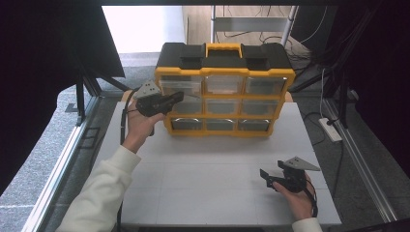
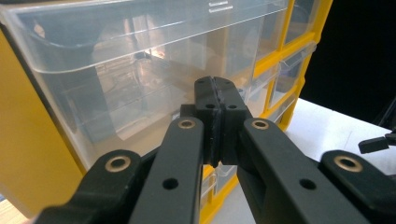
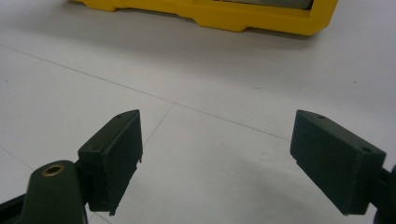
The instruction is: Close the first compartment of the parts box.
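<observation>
Organizer (image 1: 225, 89), yellow and black with clear drawers, upright at twelve o'clock on the white tabletop (image 1: 208, 179). Left hand-held gripper (image 1: 178, 96) at ten o'clock, raised against the left column of drawers, jaws pressed together with nothing seen between them; tips just before the clear drawer (image 2: 140, 60) in the left gripper view, contact impossible to tell. Right hand-held gripper (image 1: 265, 177) at five o'clock, low over bare tabletop, jaws spread wide and empty, well apart from the organizer, pointing toward nine o'clock.
</observation>
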The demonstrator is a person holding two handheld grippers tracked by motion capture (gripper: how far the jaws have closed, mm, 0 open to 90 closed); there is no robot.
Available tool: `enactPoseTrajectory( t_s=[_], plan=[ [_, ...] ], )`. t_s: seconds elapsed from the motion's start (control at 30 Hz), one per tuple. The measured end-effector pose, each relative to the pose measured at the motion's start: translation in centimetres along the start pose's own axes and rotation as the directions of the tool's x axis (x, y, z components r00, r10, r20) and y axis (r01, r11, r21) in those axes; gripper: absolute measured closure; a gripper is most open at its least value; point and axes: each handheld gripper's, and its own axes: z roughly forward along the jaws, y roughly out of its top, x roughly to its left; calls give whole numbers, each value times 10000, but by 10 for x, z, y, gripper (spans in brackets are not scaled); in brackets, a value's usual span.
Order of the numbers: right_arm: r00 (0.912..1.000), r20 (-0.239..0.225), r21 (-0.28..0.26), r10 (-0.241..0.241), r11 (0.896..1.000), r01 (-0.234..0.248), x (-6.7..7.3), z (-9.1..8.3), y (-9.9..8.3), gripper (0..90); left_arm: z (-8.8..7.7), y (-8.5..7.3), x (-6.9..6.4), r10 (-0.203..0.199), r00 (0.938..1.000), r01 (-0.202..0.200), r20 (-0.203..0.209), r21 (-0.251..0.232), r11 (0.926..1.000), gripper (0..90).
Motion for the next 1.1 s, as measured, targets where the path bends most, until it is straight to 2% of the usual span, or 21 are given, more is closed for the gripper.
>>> enactPoseTrajectory(
  t_s=[0.47,0.67,0.77,1.1],
  plan=[
    [10000,-3,-10,-12,10000,12,0,0,0,171,5,3,4,25,9998,-23,-209,79,10000,889],
    [10000,-5,-6,-25,10000,25,0,0,0,171,9,4,9,-97,9995,100,-299,81,9999,889],
    [10000,3,-11,-12,10000,12,0,0,0,171,9,4,11,-152,9990,149,-429,-76,9999,890],
    [10000,-5,10,-30,10000,30,0,0,0,171,14,4,13,-192,9987,190,-467,-47,9998,889]
  ],
)
